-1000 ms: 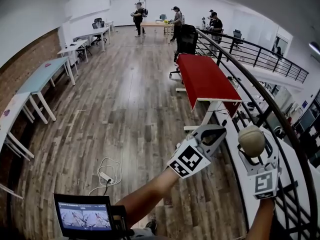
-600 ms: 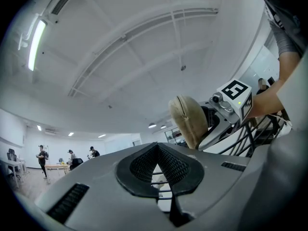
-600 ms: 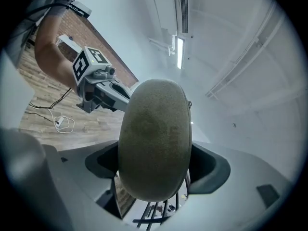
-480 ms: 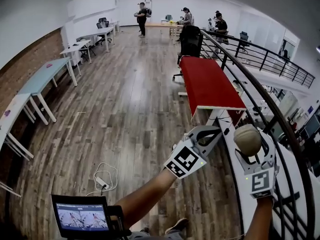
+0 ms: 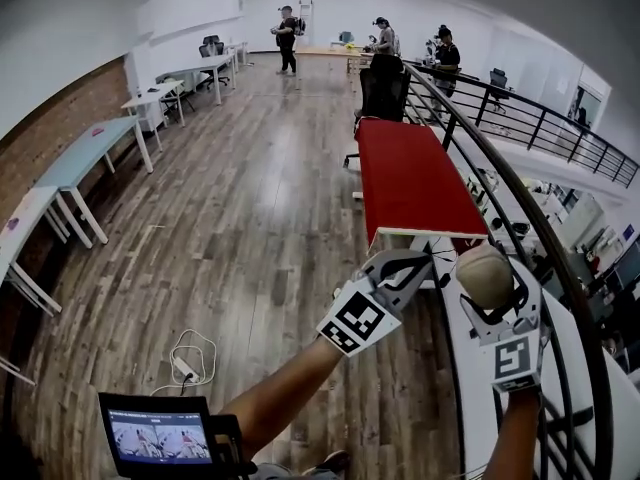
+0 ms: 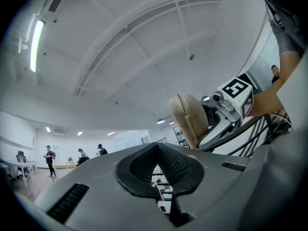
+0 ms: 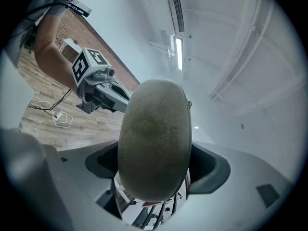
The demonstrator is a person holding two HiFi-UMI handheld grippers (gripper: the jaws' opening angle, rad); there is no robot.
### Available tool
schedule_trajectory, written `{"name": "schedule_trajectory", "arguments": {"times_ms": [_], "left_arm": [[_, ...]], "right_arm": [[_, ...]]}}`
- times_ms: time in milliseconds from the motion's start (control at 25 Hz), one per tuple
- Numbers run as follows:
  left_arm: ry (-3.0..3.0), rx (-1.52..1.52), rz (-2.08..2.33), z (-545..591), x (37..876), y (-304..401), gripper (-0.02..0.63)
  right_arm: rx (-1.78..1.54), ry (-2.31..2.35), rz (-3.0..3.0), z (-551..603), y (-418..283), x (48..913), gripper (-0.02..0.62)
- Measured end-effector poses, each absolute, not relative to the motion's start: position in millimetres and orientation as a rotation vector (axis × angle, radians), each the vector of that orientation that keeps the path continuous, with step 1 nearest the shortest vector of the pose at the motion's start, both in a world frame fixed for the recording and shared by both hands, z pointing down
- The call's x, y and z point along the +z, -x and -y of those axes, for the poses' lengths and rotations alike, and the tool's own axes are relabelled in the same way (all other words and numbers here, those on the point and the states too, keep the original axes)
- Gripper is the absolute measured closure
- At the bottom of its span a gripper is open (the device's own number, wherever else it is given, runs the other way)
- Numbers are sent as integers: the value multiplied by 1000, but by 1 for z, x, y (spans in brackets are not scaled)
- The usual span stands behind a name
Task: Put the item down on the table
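The right tool (image 5: 490, 290) is clamped on a tan rounded item (image 7: 154, 143), gripped across its narrow width with its long axis pointing out past the jaws, held in the air. The near end of the red-topped bench (image 5: 415, 178) lies just ahead and slightly left of it. The left tool (image 6: 158, 163) hangs close on that side, jaws together and empty, with the black railing (image 5: 520, 238) on the right.

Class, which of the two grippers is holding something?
The right gripper, shut on the tan rounded item; the left gripper has its jaws together on nothing.
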State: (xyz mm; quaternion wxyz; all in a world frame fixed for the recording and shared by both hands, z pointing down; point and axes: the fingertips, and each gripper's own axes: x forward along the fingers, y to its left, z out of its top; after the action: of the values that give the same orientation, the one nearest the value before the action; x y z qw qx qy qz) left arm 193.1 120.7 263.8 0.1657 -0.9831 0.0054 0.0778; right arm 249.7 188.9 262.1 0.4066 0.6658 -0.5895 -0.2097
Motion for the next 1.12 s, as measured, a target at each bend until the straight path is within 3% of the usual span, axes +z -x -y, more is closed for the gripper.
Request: {"name": "schedule_trajectory", "arguments": {"times_ms": [440, 640, 1120], "left_arm": [[2765, 168, -121, -91, 255, -277, 604], [2767, 154, -143, -27, 284, -307, 604], [2781, 173, -97, 65, 276, -390, 605]], "right_arm": [[-597, -1642, 1563, -152, -347, 255, 219], [-597, -1632, 1586, -87, -376, 286, 219], [-569, -1660, 1577, 11, -444, 267, 219]]}}
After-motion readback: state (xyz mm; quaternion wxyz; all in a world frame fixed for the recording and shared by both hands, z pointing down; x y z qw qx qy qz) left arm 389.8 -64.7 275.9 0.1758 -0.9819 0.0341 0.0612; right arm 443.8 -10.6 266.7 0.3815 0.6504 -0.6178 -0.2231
